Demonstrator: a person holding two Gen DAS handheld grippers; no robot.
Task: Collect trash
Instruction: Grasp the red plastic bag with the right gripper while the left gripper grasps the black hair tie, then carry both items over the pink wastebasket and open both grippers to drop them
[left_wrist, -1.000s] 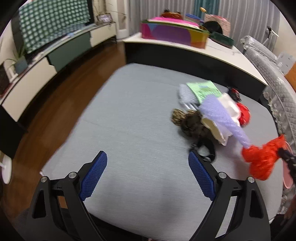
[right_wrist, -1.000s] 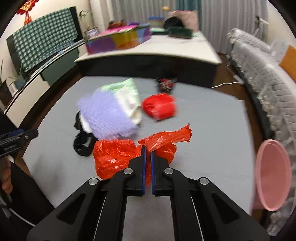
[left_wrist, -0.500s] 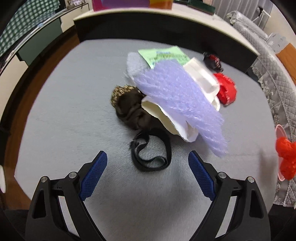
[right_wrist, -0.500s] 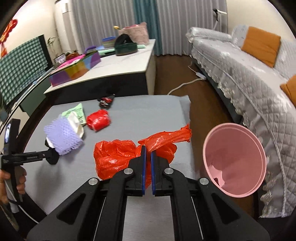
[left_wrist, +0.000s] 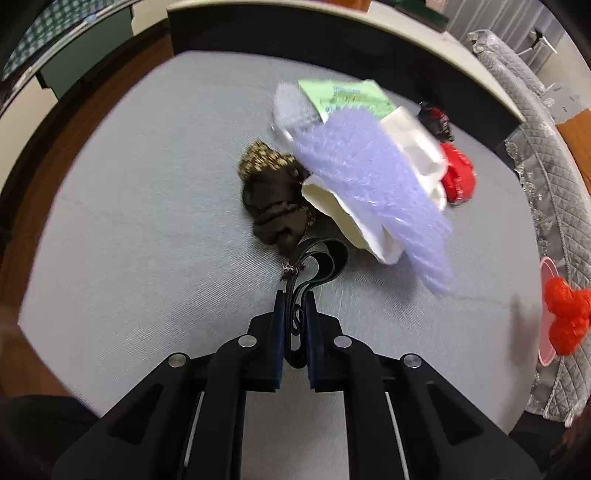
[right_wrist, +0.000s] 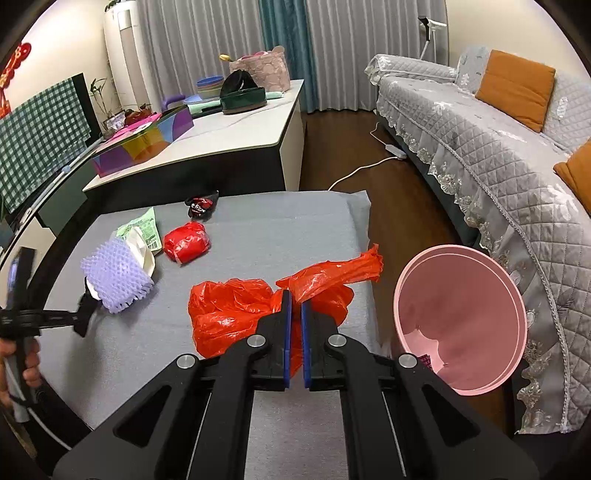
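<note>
On the grey padded table (left_wrist: 147, 229) lies a trash pile: purple bubble wrap (left_wrist: 369, 177), a white foam box (left_wrist: 413, 140), a green packet (left_wrist: 347, 96), brown cloth (left_wrist: 275, 210) and a black strap (left_wrist: 328, 258). My left gripper (left_wrist: 294, 295) points steeply down; its jaws are closing, with the strap's loop pinched between the pads. My right gripper (right_wrist: 295, 295) is shut on a crumpled red plastic bag (right_wrist: 236, 314), held over the table's right edge beside the pink bin (right_wrist: 461, 317). A red bundle (right_wrist: 186, 242) and a black-red wrapper (right_wrist: 201, 206) lie farther back.
The bin stands on the floor between the table and a grey quilted sofa (right_wrist: 498, 155) with orange cushions. A long white counter (right_wrist: 221, 140) with boxes and bowls runs behind the table. A hand (right_wrist: 22, 365) holding the left gripper shows at the left edge.
The left gripper dropped towards the pile and its jaws went from wide open to closed on the black strap. The right gripper swung right with the red bag to the pink bin.
</note>
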